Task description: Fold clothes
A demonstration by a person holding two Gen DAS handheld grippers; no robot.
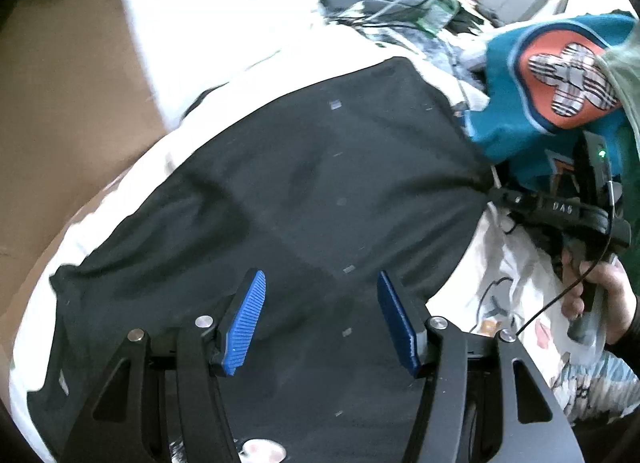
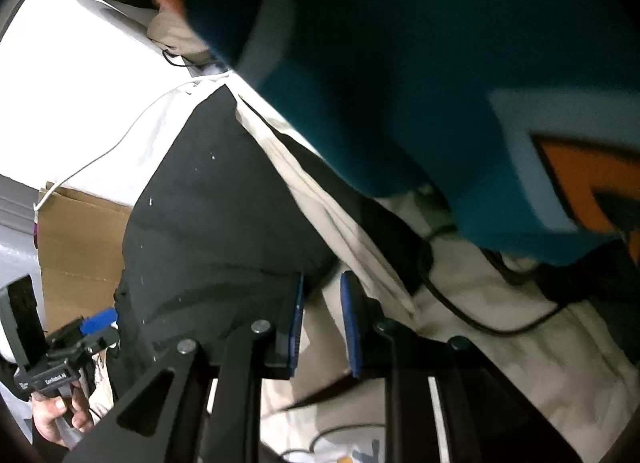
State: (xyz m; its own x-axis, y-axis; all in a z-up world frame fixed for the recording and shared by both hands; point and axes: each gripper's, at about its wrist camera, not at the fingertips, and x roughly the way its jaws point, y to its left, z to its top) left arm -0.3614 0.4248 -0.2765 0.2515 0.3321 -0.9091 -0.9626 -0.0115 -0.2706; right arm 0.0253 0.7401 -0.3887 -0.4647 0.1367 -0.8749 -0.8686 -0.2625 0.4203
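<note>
The left gripper (image 1: 320, 319) hung with its blue pads spread wide and nothing between them, over a black garment (image 1: 304, 199) spread flat on a pale bedsheet (image 1: 132, 179). The garment's long axis ran from the lower left of the left wrist view up toward the upper right, where its far corner ended near a heap of mixed fabric.

The right gripper (image 2: 320, 323) had its pads close together with a narrow gap. Only the pale sheet showed through the gap, and the black garment's edge lay just beside the left pad. No earlier moment can be compared, and the pads pinched nothing that could be made out.

A teal sweater (image 1: 552, 75) with an orange patch and a checked cross lay bunched at the garment's far right corner. In the right wrist view it loomed blurred across the top and right, hiding much of what lay behind. A black cable (image 2: 472, 315) snaked over the sheet under it.

A hand (image 1: 600, 303) gripped the right tool's handle at the right edge of the left view. Brown cardboard (image 1: 60, 103) stood beyond the bed on the left. A green bottle (image 1: 560, 7) and tangled wires sat far off, too blurred to read.
</note>
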